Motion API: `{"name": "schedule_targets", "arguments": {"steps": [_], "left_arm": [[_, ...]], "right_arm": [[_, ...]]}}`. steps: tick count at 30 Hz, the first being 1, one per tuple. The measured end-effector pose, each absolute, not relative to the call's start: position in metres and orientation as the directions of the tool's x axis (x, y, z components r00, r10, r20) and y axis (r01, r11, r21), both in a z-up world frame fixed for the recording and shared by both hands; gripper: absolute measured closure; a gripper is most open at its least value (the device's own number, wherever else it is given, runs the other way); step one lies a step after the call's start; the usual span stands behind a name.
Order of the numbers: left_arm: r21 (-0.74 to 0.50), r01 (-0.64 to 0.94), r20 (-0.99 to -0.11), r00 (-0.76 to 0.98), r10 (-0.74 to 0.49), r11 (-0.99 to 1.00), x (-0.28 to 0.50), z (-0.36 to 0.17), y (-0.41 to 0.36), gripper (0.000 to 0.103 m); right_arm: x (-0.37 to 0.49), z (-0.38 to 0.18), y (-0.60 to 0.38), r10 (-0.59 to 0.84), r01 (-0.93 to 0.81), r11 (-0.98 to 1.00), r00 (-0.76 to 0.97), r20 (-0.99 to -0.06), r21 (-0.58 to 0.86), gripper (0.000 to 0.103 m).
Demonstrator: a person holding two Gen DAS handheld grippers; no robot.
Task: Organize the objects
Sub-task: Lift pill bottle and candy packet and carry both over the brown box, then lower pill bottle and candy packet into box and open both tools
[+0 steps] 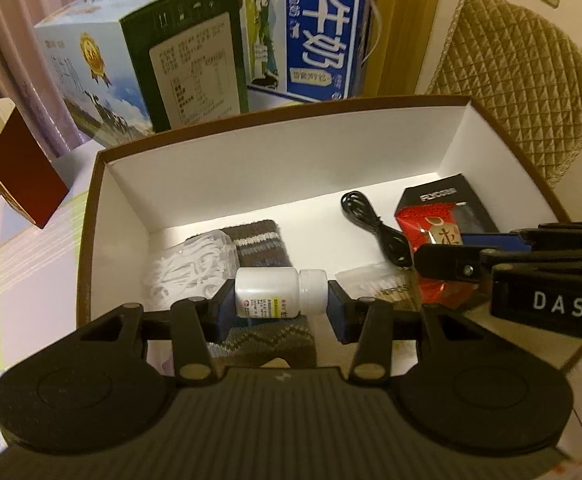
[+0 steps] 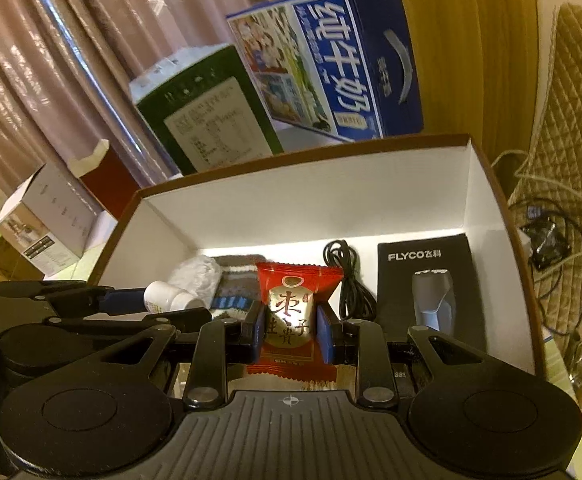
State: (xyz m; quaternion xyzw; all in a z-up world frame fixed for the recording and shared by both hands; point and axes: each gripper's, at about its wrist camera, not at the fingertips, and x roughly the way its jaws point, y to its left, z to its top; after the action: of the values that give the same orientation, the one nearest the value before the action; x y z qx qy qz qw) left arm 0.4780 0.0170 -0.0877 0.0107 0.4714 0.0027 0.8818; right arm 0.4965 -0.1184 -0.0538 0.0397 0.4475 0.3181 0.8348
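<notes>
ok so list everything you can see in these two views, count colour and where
open cardboard box: 1, brown outside, white inside, centre
small plastic pill bottle: 1, white, held sideways over the box
foil snack packet: 1, red and gold, held over the box
coiled cable: 1, black, box floor
shaver carton: 1, black, box's right side
knitted cloth: 1, grey striped, box floor
plastic-wrapped bundle: 1, white, box's left
milk cartons: 2, blue and green, behind the box
small open carton: 1, dark red, left
quilted chair back: 1, tan, right
left gripper: 1, black, grips the bottle
right gripper: 1, black, grips the packet
</notes>
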Motion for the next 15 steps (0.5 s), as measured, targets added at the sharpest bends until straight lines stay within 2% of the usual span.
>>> {"name": "schedule_targets", "arguments": {"steps": [10, 13, 15], "left_arm": [[0.015, -0.007, -0.847, 0.531, 0.016, 1.0, 0.493, -0.1, 0.026, 0.062], [0.021, -0.017, -0.846, 0.533, 0.027, 1.0, 0.495, -0.101, 0.028, 0.051], [0.019, -0.022, -0.846, 0.532, 0.028, 1.0, 0.495, -0.101, 0.031, 0.049]], "right_arm": [[0.51, -0.062, -0.109, 0.56, -0.476, 0.801, 0.382, -0.736, 0.362, 0.078], [0.511, -0.063, -0.107, 0.561, -0.475, 0.8, 0.375, -0.738, 0.366, 0.078], [0.512, -0.064, -0.105, 0.561, -0.474, 0.8, 0.37, -0.74, 0.369, 0.078]]}}
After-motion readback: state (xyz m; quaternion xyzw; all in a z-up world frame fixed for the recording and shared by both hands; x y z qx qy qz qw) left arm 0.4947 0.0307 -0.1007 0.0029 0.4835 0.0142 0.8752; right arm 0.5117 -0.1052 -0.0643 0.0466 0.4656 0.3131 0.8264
